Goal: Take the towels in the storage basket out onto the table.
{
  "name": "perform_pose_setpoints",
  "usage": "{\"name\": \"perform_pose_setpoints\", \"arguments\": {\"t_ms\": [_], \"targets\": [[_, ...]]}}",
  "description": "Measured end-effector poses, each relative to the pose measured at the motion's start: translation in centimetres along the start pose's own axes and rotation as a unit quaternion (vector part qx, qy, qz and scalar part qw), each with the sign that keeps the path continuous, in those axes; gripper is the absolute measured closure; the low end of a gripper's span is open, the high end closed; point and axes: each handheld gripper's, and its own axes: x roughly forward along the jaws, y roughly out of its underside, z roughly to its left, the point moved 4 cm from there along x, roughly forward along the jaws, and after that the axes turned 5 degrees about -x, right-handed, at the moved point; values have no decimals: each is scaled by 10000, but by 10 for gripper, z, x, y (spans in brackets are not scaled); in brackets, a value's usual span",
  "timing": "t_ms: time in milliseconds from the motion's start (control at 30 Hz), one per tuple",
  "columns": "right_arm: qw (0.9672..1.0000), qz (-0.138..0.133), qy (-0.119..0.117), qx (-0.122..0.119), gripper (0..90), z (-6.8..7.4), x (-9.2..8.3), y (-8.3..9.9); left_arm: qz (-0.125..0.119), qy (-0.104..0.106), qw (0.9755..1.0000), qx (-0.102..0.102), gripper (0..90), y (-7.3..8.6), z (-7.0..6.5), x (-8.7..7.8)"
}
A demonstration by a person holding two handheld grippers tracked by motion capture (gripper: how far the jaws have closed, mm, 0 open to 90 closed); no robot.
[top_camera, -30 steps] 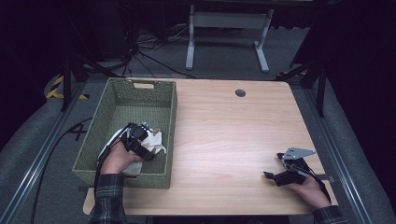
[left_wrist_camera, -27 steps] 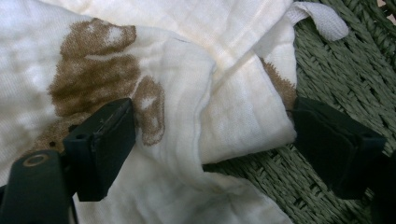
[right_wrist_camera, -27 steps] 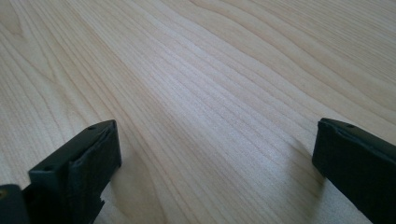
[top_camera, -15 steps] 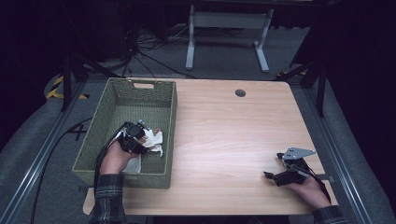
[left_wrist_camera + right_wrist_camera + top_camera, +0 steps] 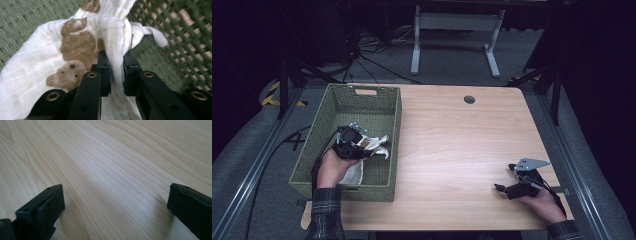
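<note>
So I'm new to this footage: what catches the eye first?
The white muslin cloth with brown bear prints, pinched in the left claw inside the green woven basket at the table's left. The right claw rests open on the pale wooden table.

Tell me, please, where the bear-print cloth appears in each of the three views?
High view: bear-print cloth left of centre, inside the green basket, at the left gripper.
Left gripper view: centre, pinched between the jaws.
Right gripper view: not in it.
Shared landmark: the basket's green weave.
</note>
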Motion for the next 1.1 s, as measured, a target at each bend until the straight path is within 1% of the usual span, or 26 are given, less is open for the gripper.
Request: {"name": "perform_pose_setpoints", "arguments": {"t_ms": [100,200,233,267,333,367,467,567,600,633,667,733,767,800,867,900,933,1100], "targets": [[10000,0,0,1,14,0,0,0,-265,81,9996,-49,797,-2,0,-8],[10000,-2,0,-2,14,0,0,0,-599,116,9981,-101,798,-4,-2,-18],[10000,-1,-1,-2,14,0,0,0,-715,123,9973,-81,798,-5,-1,-21],[10000,-1,-1,-2,14,0,0,0,-715,123,9973,-81,798,-5,-1,-21],[10000,-2,0,-1,14,0,0,0,-997,210,9947,-154,802,-6,-2,-32],[10000,-1,0,-1,14,0,0,0,-997,210,9947,-154,804,-6,-2,-32],[10000,-1,-1,-1,14,0,0,0,-1204,226,9923,-175,807,-8,-3,-42],[10000,0,1,0,14,0,0,0,-1364,262,9902,-145,812,-11,-6,-51],[10000,0,0,1,14,0,0,0,-1413,241,9896,-92,812,-13,-7,-54],[10000,-1,-1,0,14,0,0,0,-1476,298,9885,-105,815,-14,-9,-56],[10000,-1,-1,0,14,0,0,0,-1514,286,9880,-84,815,-16,-10,-58],[10000,-1,-1,2,14,0,0,0,-1635,348,9859,-43,816,-21,-15,-65],[10000,-1,1,0,14,0,0,0,-1652,363,9856,-42,816,-22,-17,-67],[10000,0,0,-1,14,0,0,0,-1700,378,9847,-13,818,-24,-20,-70],[10000,0,1,1,14,0,0,0,-1850,436,9818,46,818,-29,-25,-76],[10000,0,1,1,14,0,0,0,-1876,447,9812,53,818,-31,-26,-78],[10000,0,0,1,14,0,0,0,-1931,528,9797,91,818,-34,-31,-82],[10000,-1,0,1,14,0,0,0,-2067,604,9764,163,820,-45,-44,-92]]}}
